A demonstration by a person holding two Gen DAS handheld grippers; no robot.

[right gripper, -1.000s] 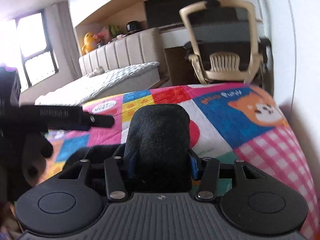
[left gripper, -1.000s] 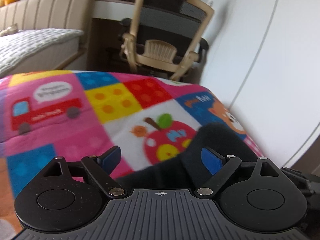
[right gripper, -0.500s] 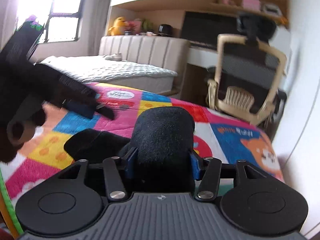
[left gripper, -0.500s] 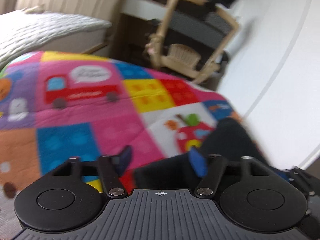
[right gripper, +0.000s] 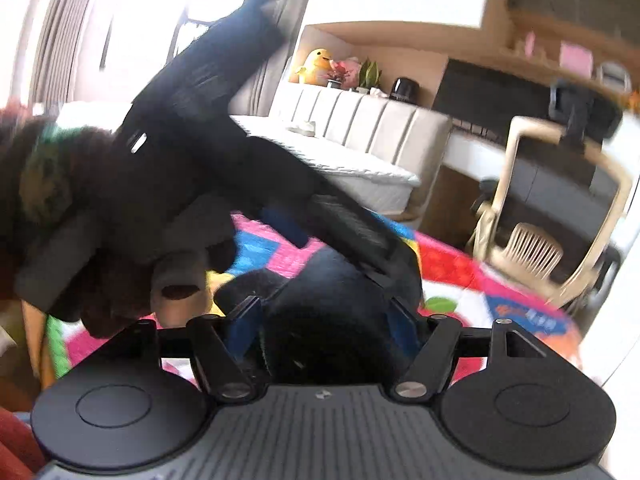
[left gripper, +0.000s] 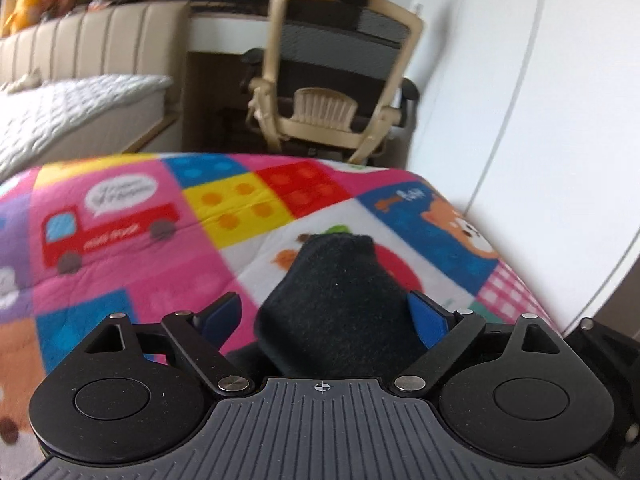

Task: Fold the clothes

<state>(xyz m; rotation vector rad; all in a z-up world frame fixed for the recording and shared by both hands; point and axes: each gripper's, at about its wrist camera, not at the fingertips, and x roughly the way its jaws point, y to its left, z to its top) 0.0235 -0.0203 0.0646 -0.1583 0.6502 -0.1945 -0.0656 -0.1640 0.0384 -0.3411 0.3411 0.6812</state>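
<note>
Left wrist view gives you little to read: the red truck on the bright patchwork cartoon blanket (left gripper: pixel 132 216) carries white lettering and a speech bubble, both too blurred to make out. Your black fuzzy knit garment (left gripper: pixel 340 300) lies on that blanket, its long axis running from 6 toward 12 o'clock, with a rounded end pointing at the beige mesh office chair (left gripper: pixel 332 80). Your left gripper (left gripper: pixel 324 316) stands with blue pads spread wide, the cloth between them touching neither clearly. In the right wrist view, your right gripper (right gripper: pixel 324 328) is clamped on the same garment (right gripper: pixel 332 320). At 10 o'clock your gloved left hand (right gripper: pixel 132 240) is blurred, hiding much of the blanket (right gripper: pixel 452 264).
</note>
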